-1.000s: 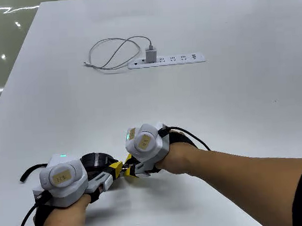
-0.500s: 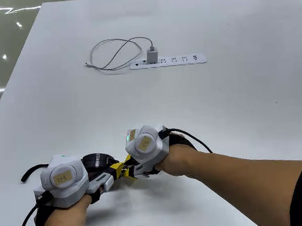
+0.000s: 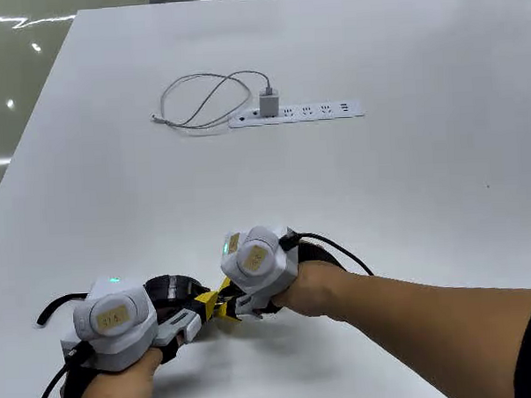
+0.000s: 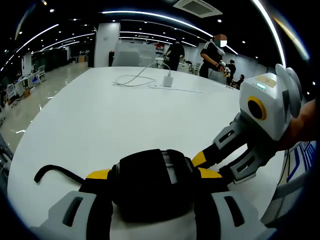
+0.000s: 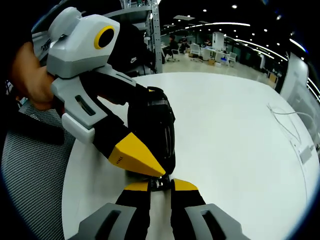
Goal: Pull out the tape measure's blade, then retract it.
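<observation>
A smooth, matte white table (image 3: 407, 202) stands in a strip-lit open office, with glossy greenish floor (image 3: 13, 78) at 10 o'clock. Toward 12 o'clock lie a flat white power strip (image 3: 310, 111), its boxy charger (image 3: 268, 102) and a thin looped cable (image 3: 199, 96). At 7 o'clock in the head view the tape measure (image 3: 174, 289), a rounded black case with a black strap (image 4: 55, 172), is clamped between the yellow-tipped jaws of the left tongs (image 4: 154, 174). The right tongs (image 5: 161, 186), meeting it from 3 o'clock, are pinched on the small blade hook (image 5: 160, 183) right against the case.
</observation>
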The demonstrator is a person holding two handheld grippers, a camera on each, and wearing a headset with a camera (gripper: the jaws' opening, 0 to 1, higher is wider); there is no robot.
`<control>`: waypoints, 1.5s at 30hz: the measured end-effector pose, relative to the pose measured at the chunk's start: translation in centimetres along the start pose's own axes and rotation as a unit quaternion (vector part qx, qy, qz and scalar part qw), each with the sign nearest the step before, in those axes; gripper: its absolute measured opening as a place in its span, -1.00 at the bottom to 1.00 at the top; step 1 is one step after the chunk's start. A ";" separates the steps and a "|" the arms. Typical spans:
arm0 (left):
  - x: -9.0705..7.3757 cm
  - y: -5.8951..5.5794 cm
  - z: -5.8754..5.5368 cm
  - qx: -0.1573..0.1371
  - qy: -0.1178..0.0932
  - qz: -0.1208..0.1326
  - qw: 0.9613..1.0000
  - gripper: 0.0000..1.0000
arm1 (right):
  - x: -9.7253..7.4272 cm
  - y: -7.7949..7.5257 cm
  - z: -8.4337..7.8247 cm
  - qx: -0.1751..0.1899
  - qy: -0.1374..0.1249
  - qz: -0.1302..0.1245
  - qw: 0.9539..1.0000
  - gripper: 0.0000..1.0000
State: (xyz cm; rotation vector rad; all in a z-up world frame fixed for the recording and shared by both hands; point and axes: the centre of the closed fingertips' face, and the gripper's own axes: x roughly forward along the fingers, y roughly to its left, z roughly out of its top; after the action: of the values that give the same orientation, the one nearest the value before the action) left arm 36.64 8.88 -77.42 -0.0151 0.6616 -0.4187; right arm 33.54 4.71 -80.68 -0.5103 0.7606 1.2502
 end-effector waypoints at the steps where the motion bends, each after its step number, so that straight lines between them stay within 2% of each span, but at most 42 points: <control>1: 0.0 0.0 0.0 0.000 0.001 0.000 1.000 0.25 | 0.0 0.0 0.0 -0.001 0.001 0.000 1.000 -0.77; 15: 0.1 0.0 0.1 -0.006 0.010 -0.002 1.000 0.26 | 0.0 0.1 0.0 -0.007 0.007 -0.002 1.000 -0.75; 20: 0.1 0.0 0.1 -0.006 0.012 -0.003 1.000 0.27 | -0.2 0.1 0.0 -0.037 0.016 0.002 0.999 -0.76; 26: 0.0 0.0 0.2 0.000 0.016 -0.004 1.000 0.26 | -0.5 0.1 0.2 -0.038 0.013 0.003 0.999 -0.76; 28: -0.2 -0.1 0.5 0.011 0.014 -0.002 1.000 0.25 | -0.6 0.2 0.1 -0.038 0.014 0.002 0.999 -0.76; 32: -0.5 -0.1 1.4 0.003 -0.001 -0.003 1.000 0.24 | -0.9 0.2 0.2 -0.031 0.008 0.002 0.999 -0.74; 38: -0.6 -0.5 2.5 0.008 -0.007 -0.014 1.000 0.30 | -1.4 0.2 0.2 -0.033 0.010 -0.006 0.999 -0.66; 45: -0.7 -0.7 2.5 0.009 -0.006 -0.018 1.000 0.42 | -2.2 0.4 -0.4 -0.013 0.013 -0.011 1.000 -0.62</control>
State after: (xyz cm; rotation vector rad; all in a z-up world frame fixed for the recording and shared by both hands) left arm 37.39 8.23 -74.89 -0.0116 0.6472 -0.4595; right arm 32.80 3.04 -79.28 -0.5556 0.7607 1.2363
